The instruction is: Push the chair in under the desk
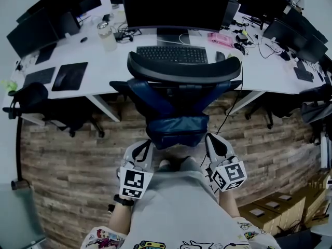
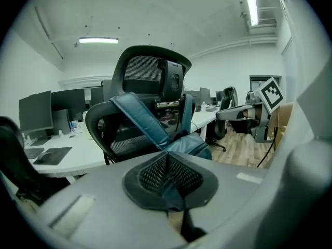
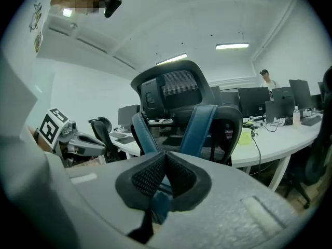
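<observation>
Two sets of jaws shut, apparently empty: left gripper (image 1: 141, 149) and right gripper (image 1: 213, 141) behind chair (image 1: 184, 69), flanking its backpack (image 1: 176, 131). Press evenly, drive chair straight under desk (image 1: 104, 71).

You're holding two grippers: left gripper (image 1: 143, 145), right gripper (image 1: 213, 138). Ahead: one chair (image 1: 184, 71), one blue bag (image 1: 176, 129) hung on its back. On the desk (image 1: 109, 66): one keyboard (image 1: 173, 54), one mouse (image 1: 220, 56) to its right, two dark mats (image 1: 69, 75) left, one jar (image 1: 107, 37) far left.

You see the black chair (image 1: 184, 69) upright at the frame's centre, its back toward you. The white desk (image 1: 111, 69) crosses the upper part.
</observation>
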Demonstrator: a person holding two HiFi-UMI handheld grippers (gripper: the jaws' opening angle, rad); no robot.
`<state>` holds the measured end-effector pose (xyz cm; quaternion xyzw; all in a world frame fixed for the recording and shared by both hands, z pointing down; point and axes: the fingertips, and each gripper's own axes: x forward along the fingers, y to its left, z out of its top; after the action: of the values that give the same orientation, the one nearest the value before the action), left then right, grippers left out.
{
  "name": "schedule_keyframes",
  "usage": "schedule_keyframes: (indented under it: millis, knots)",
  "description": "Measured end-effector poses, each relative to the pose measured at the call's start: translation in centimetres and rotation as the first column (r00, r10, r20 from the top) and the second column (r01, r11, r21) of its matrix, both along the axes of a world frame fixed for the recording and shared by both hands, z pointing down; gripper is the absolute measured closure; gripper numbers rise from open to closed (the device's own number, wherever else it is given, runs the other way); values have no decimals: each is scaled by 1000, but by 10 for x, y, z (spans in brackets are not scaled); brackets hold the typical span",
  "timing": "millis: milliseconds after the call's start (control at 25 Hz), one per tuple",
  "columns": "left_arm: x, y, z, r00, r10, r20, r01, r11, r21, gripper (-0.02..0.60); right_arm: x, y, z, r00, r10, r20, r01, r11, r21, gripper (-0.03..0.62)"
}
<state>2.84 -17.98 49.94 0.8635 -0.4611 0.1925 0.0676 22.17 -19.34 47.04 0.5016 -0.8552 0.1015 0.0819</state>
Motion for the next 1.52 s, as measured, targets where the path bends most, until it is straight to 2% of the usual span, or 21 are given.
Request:
schedule_keyframes:
  millis: [400,1520]
  knots:
    - [2,5,-1,999,4,-43,-5,1000,-13,572,1,5,7,999,-5,-49,5,1000,-15,594]
    - [-4,5,-8,1000,-9,-17,9,1000,12,572,-5,4,-3,996,-36,-76,37,999,12,593]
